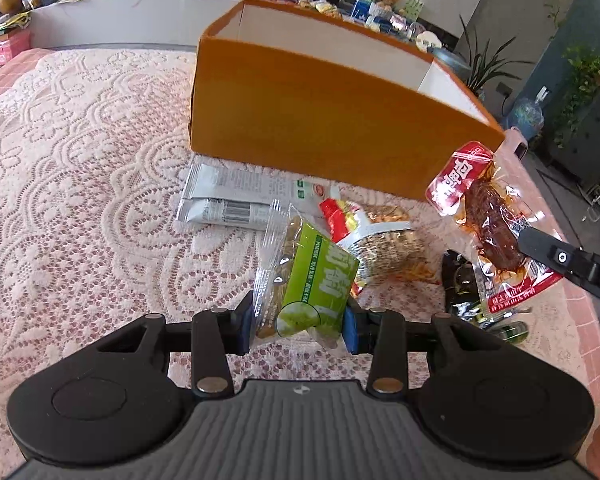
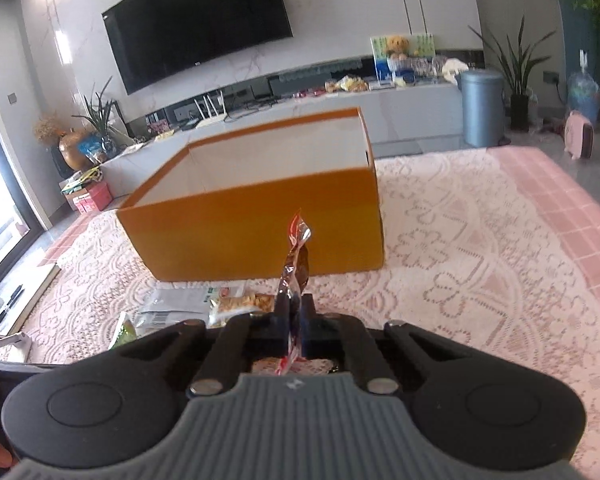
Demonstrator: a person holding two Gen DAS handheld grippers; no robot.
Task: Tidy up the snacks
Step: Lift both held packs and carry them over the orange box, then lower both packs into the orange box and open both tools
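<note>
An open orange box [image 1: 320, 120] stands on the lace tablecloth; it also shows in the right wrist view [image 2: 260, 216]. My left gripper [image 1: 298, 326] is shut on a green snack packet [image 1: 316, 288], held above the cloth in front of the box. My right gripper [image 2: 294, 316] is shut on a red meat snack packet [image 2: 296, 260], edge-on in front of the box. That packet [image 1: 488, 224] and a right gripper finger [image 1: 556, 258] show at the right of the left wrist view. Loose snacks lie before the box: a grey packet [image 1: 228, 196], a red and yellow packet [image 1: 376, 236], a dark packet [image 1: 460, 284].
The table has a pink checked cloth [image 2: 560, 208] under white lace. Beyond the table are a TV [image 2: 196, 20], a low cabinet with clutter [image 2: 340, 88], a grey bin [image 2: 482, 108] and plants [image 2: 520, 68]. The grey packet [image 2: 172, 304] and a peanut packet [image 2: 240, 304] show below the box.
</note>
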